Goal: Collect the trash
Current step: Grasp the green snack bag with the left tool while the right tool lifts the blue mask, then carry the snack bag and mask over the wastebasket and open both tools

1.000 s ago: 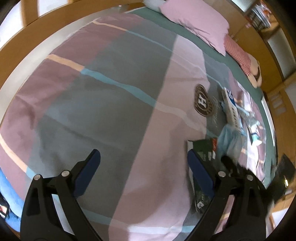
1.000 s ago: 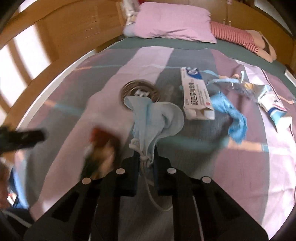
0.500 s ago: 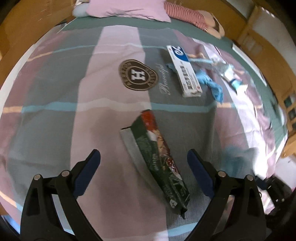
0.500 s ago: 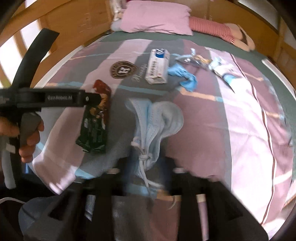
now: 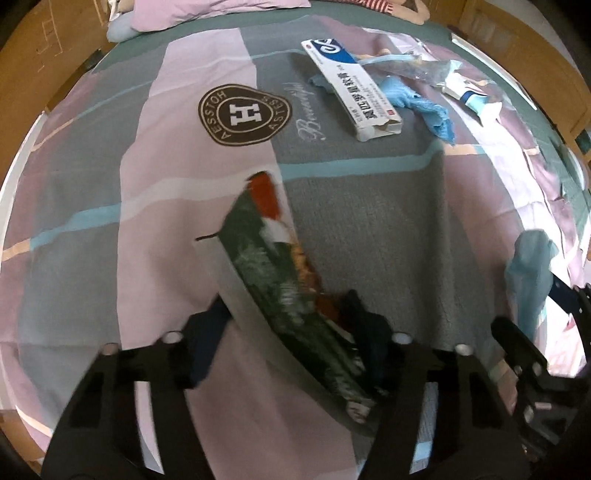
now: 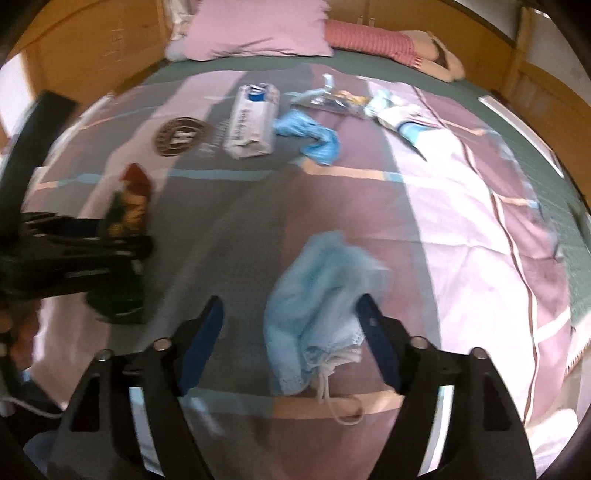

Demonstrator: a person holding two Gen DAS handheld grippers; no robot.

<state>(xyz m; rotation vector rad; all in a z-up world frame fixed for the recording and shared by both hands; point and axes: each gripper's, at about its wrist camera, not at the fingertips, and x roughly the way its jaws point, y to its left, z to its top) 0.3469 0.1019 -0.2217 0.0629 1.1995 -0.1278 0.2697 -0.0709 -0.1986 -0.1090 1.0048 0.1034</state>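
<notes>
Closing around a green snack wrapper (image 5: 280,288) on the bed (image 5: 369,229), the left hand-held gripper (image 5: 284,332) straddles its near end.
The wrapper's long axis runs away toward the pillow (image 6: 258,29); the right hand-held gripper (image 6: 291,317), jaws opening, has a blue face mask (image 6: 317,295) lying loose between them.

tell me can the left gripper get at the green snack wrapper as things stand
Probably yes: the left gripper already straddles the green snack wrapper, its jaws closing with the wrapper between them. Nothing lies on the wrapper or blocks it on the bedspread.
</notes>
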